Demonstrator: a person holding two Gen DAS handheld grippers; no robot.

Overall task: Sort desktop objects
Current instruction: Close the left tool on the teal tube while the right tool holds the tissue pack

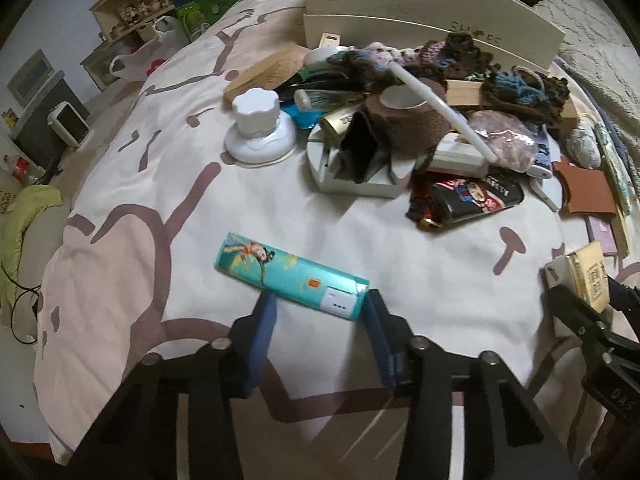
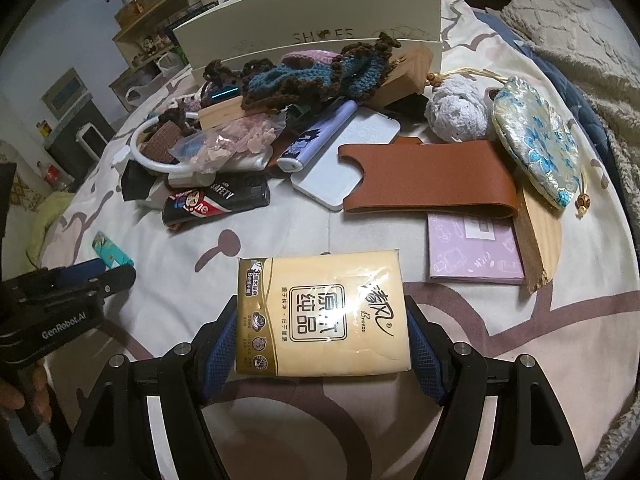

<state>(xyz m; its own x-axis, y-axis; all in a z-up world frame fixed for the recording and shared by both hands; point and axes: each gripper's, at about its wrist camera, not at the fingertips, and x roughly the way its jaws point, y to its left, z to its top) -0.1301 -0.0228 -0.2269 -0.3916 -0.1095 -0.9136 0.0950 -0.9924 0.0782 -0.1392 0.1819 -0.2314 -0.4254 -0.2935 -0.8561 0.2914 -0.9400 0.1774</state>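
The right gripper [image 2: 320, 320] grasps a yellow tissue pack [image 2: 324, 316], its blue-padded fingers [image 2: 218, 344] pressed against the pack's two long sides; the pack sits low over the patterned bedsheet [image 2: 280, 232], though whether it rests on the sheet or is lifted just off it cannot be told. In the left wrist view the same pack [image 1: 588, 276] shows at the right edge, clamped in the right gripper [image 1: 580, 304].

The left gripper [image 1: 320, 308] is released, its fingers [image 1: 262, 332] spread wide on either side of the near end of a teal box [image 1: 288, 276] printed with a painted figure. The box lies flat on the bedsheet [image 1: 160, 168], slanted across the view, and its white-labelled end sits between the fingertips without clear contact on either side. From the right wrist view the left gripper [image 2: 100, 276] appears at the left edge with a corner of the teal box [image 2: 110, 252] just behind it.

Farther back, a clutter of things is piled in front of a white shoe box [image 1: 432, 36]: a white jar with a scalloped lid [image 1: 258, 128], a brown tape roll [image 1: 404, 116], crocheted pieces [image 2: 316, 72], a black pouch marked SAFETY [image 2: 216, 200], a brown leather sleeve [image 2: 432, 180], a lilac booklet [image 2: 476, 252], a ball of grey yarn [image 2: 456, 112] and a brocade pouch [image 2: 540, 144]
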